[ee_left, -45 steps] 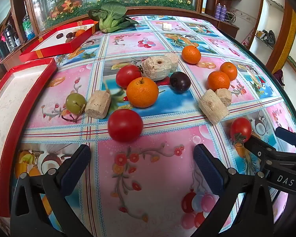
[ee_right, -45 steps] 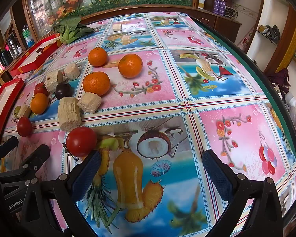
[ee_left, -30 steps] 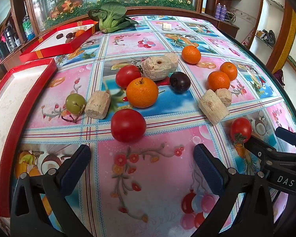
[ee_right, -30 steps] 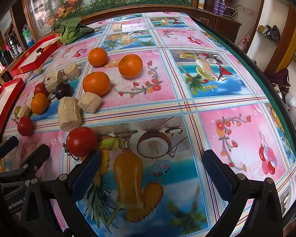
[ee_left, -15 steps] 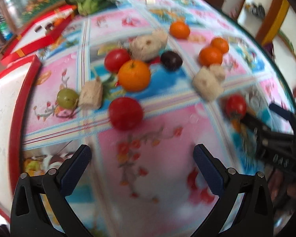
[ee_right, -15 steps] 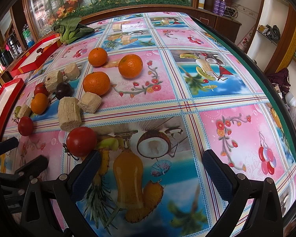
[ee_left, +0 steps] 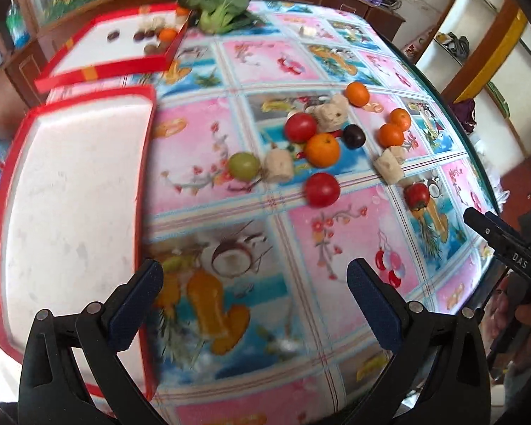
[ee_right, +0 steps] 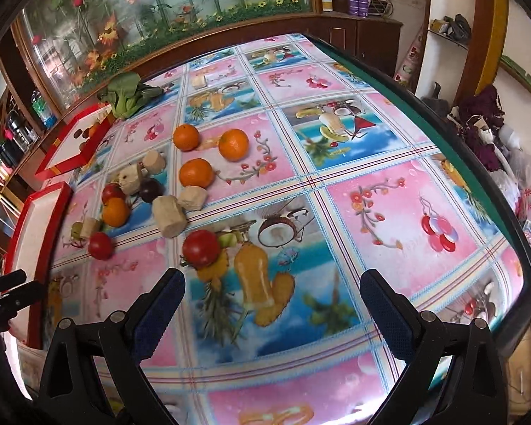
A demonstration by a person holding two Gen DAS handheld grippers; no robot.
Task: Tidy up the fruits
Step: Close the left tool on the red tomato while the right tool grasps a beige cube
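Both grippers have pulled back and risen, so the fruits (ee_left: 322, 148) now lie scattered at upper centre on the tablecloth (ee_left: 336, 248). Left gripper (ee_left: 255, 294) and right gripper (ee_right: 272, 301) hover, jaws apart, empty.

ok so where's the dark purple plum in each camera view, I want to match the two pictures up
Left wrist view: the dark plum sits right of centre in the upper half, just right of the big orange.
Right wrist view: the same plum lies at left of centre, above and to the right of that orange.
Shared landmark: the leafy green vegetable at the table's far side, beside the far red tray.
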